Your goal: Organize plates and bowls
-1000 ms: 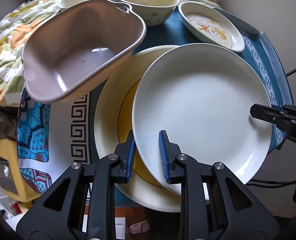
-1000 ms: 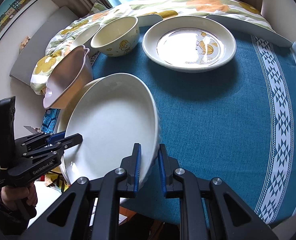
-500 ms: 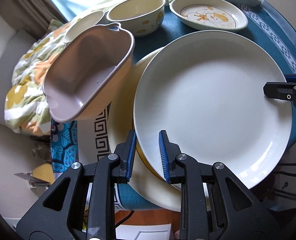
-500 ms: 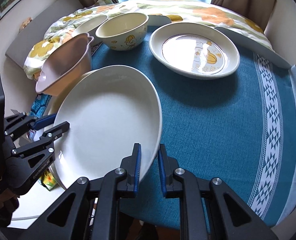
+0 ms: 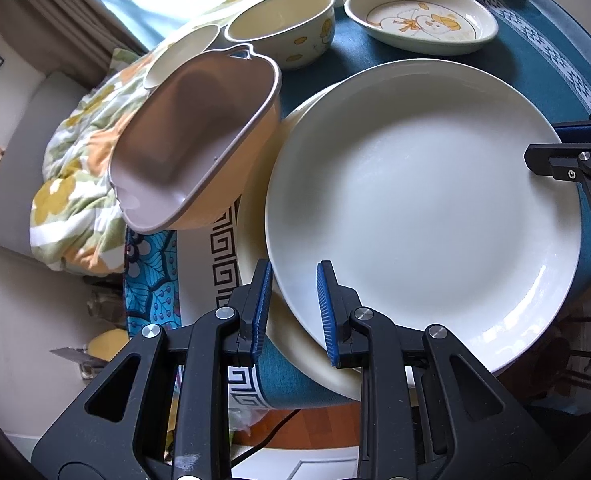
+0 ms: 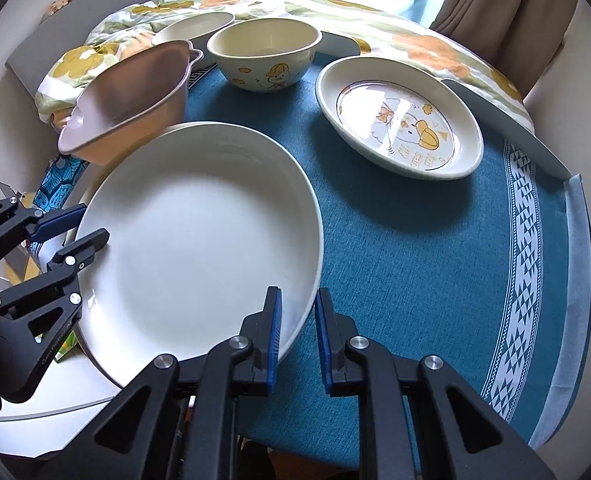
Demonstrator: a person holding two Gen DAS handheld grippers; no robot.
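A large white plate [image 5: 423, 216] is held level above the table between both grippers. My left gripper [image 5: 293, 308] is shut on its near-left rim. My right gripper [image 6: 298, 332] is shut on the opposite rim of the white plate [image 6: 199, 248]. Under it lies a second cream plate [image 5: 255, 216], mostly hidden. A pink handled bowl [image 5: 191, 144] leans tilted at the left. A cream duck bowl [image 6: 265, 54], a small white bowl [image 6: 193, 28] and an oval duck plate [image 6: 399, 120] stand farther back.
The round table has a blue cloth [image 6: 435, 260] with a white patterned border. A floral quilt [image 6: 375, 36] lies behind the table and at the left. A patterned cloth [image 5: 151, 264] hangs off the left edge.
Both grippers have lifted the white plate and levelled it; the view now looks more across the table. The grip on both rims is unchanged.
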